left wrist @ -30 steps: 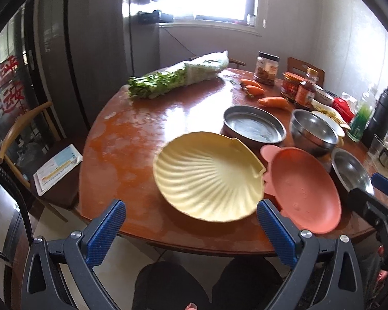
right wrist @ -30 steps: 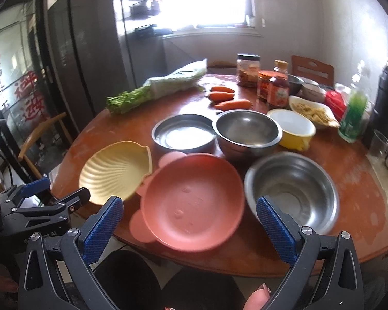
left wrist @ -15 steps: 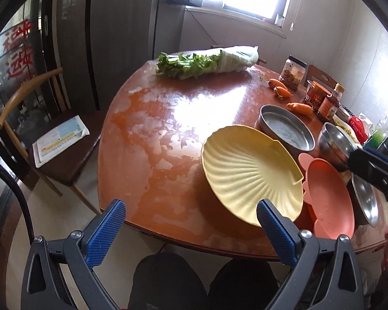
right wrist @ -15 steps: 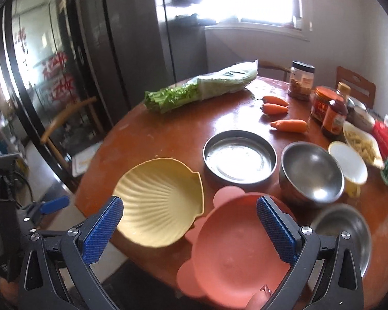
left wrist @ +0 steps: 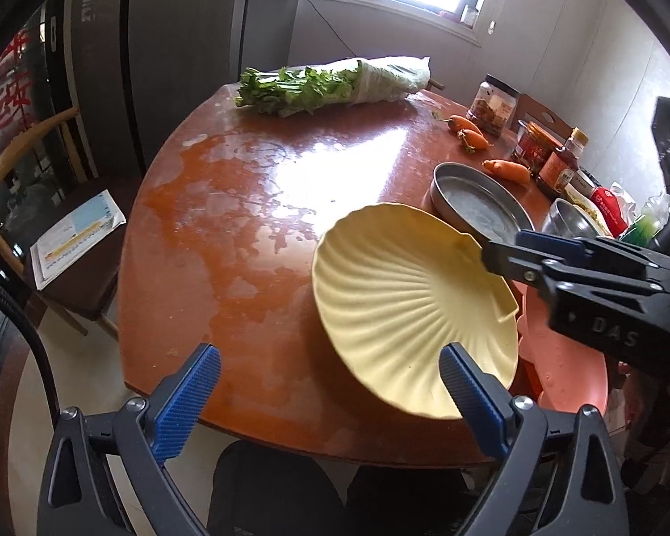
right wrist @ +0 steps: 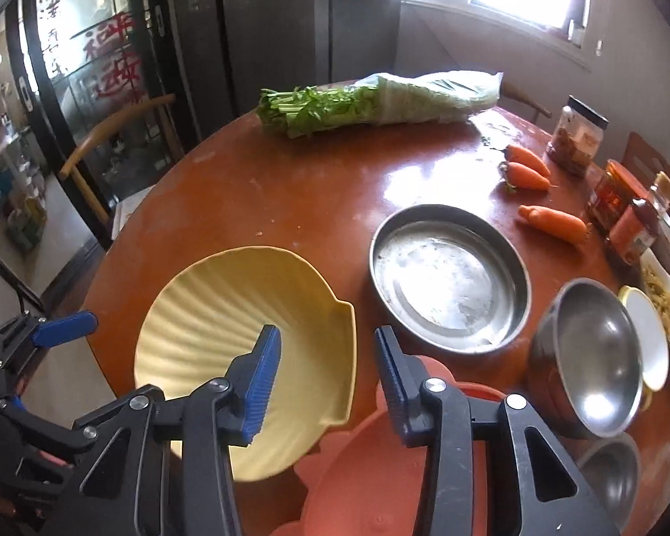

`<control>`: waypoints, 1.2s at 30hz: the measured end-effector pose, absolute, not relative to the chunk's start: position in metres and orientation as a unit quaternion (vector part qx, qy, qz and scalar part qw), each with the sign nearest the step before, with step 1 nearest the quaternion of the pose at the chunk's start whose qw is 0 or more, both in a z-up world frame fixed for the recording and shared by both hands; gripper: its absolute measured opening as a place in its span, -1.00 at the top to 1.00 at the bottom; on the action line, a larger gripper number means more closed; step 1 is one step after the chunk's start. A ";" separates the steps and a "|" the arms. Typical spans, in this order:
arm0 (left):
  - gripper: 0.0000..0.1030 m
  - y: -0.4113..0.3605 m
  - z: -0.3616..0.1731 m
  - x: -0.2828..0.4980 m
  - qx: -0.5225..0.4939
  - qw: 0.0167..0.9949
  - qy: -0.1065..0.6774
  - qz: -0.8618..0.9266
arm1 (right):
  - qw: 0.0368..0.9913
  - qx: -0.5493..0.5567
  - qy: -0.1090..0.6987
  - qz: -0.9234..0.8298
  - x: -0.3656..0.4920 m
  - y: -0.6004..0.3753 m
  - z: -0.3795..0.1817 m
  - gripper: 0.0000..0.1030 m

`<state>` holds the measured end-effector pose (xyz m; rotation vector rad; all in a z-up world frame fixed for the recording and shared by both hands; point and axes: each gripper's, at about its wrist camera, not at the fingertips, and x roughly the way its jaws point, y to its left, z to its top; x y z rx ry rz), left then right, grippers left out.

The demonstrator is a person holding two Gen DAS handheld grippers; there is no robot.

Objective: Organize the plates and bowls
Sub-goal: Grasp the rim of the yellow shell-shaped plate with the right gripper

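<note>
Round wooden worktop (left wrist: 245,232) w/ yellow shell plate (right wrist: 228,339) at near edge. Pink plate (right wrist: 379,482) touches it on the right, steel pan (right wrist: 451,277) just behind. Right gripper (right wrist: 326,370) closing, jaws astride yellow plate's rim, not pinching yet. Left gripper (left wrist: 330,393) spread wide, closing slightly, holding nothing.

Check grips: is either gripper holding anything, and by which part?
Nothing gripped yet. The right gripper is closing, jaws astride the rim of the yellow shell plate beside the pink plate, pads not touching. The left gripper is open and empty.
</note>
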<state>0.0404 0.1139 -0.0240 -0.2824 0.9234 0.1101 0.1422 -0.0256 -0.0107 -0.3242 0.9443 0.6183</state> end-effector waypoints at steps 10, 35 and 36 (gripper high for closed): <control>-0.39 0.102 -0.029 0.045 -0.141 0.879 0.455 0.027 | 0.819 -0.175 0.461 0.293 0.155 -0.019 -0.028 0.50; 0.35 0.151 -0.025 0.059 -0.164 0.881 0.441 0.050 | 0.826 -0.151 0.449 0.307 0.164 0.023 -0.017 0.75; 0.35 0.153 -0.026 0.062 -0.161 0.882 0.441 0.051 | 0.826 -0.151 0.451 0.304 0.165 0.025 -0.018 0.75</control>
